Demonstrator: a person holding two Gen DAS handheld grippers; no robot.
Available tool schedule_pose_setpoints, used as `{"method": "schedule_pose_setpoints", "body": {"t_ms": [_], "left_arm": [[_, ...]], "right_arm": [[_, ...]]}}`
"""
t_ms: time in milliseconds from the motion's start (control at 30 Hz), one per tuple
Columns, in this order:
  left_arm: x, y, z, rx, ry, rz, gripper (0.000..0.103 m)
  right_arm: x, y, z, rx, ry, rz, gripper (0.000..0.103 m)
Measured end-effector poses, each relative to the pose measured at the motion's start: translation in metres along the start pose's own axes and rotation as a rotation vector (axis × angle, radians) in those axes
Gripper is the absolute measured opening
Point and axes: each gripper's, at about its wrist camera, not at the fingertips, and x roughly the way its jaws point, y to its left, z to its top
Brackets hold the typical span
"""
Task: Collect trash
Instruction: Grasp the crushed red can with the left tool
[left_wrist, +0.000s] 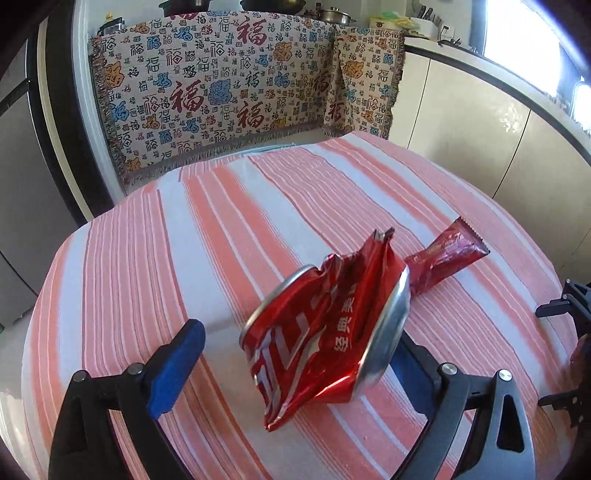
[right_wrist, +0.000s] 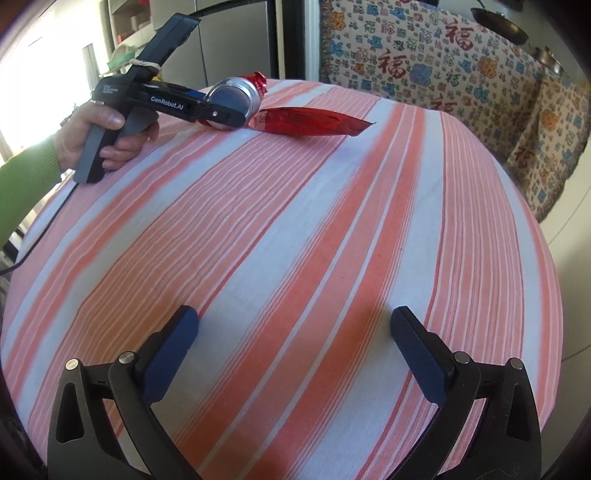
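Note:
A crushed red soda can (left_wrist: 325, 332) lies on the striped tablecloth (left_wrist: 184, 258) between the jaws of my left gripper (left_wrist: 295, 354). The jaws are wide open; the can's silver end rests against the right blue pad (left_wrist: 410, 373), and the left pad (left_wrist: 177, 365) is apart from it. A dark red snack wrapper (left_wrist: 443, 256) lies just behind the can. In the right wrist view the can (right_wrist: 236, 98) and wrapper (right_wrist: 310, 120) sit at the far side, with the left gripper's body (right_wrist: 166, 105) around the can. My right gripper (right_wrist: 295, 354) is open and empty over the cloth.
A patterned throw covers a seat (left_wrist: 229, 92) behind the round table. Cream cabinets (left_wrist: 480, 122) stand to the right, a grey fridge (right_wrist: 229, 40) to the left. The person's hand and green sleeve (right_wrist: 29, 177) hold the left gripper at the table's edge.

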Motion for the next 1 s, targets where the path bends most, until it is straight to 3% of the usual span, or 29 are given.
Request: {"method": "schedule_pose_setpoints", "body": {"t_ms": [133,167,200,300,400,467,600,733,800,833,867,967,1000], "left_arm": [[-0.007,0.006,0.001,-0.044,-0.044,-0.089,0.093],[-0.01,0.007,0.0,-0.056,-0.06,-0.107,0.073],[-0.012,0.009,0.001,-0.071,-0.065,-0.125,0.063],[-0.013,0.01,-0.003,-0.118,-0.065,-0.114,0.062],[-0.024,0.004,-0.011,-0.141,-0.066,-0.042,0.062],[-0.034,-0.004,-0.021,-0.159,-0.063,-0.003,0.062],[-0.055,-0.027,-0.044,-0.189,-0.033,0.116,0.062],[-0.079,-0.045,-0.063,-0.232,-0.045,0.148,0.062],[-0.089,-0.053,-0.07,-0.246,-0.051,0.18,0.062],[-0.093,-0.057,-0.073,-0.256,-0.054,0.188,0.062],[-0.096,-0.058,-0.075,-0.268,-0.057,0.188,0.062],[-0.105,-0.063,-0.082,-0.322,-0.066,0.188,0.062],[-0.106,-0.066,-0.083,-0.332,-0.068,0.193,0.062]], "right_arm": [[0.0,0.0,0.0,-0.001,0.0,0.001,0.103],[0.0,0.0,0.0,-0.002,0.001,0.002,0.103],[0.0,0.0,0.0,-0.002,0.001,0.003,0.103],[-0.001,-0.002,0.001,-0.001,0.001,0.015,0.103],[0.004,-0.01,0.016,-0.046,0.026,0.042,0.101],[0.005,-0.023,0.047,-0.074,0.008,0.018,0.094],[0.02,-0.036,0.127,-0.178,-0.028,0.004,0.095],[0.067,-0.016,0.175,-0.367,0.074,0.051,0.095],[0.093,-0.008,0.183,-0.404,0.166,0.071,0.088],[0.103,-0.007,0.184,-0.401,0.21,0.083,0.075],[0.109,-0.008,0.182,-0.381,0.244,0.093,0.05],[0.095,-0.017,0.175,-0.26,0.208,0.107,0.021],[0.087,-0.023,0.168,-0.208,0.203,0.095,0.021]]}}
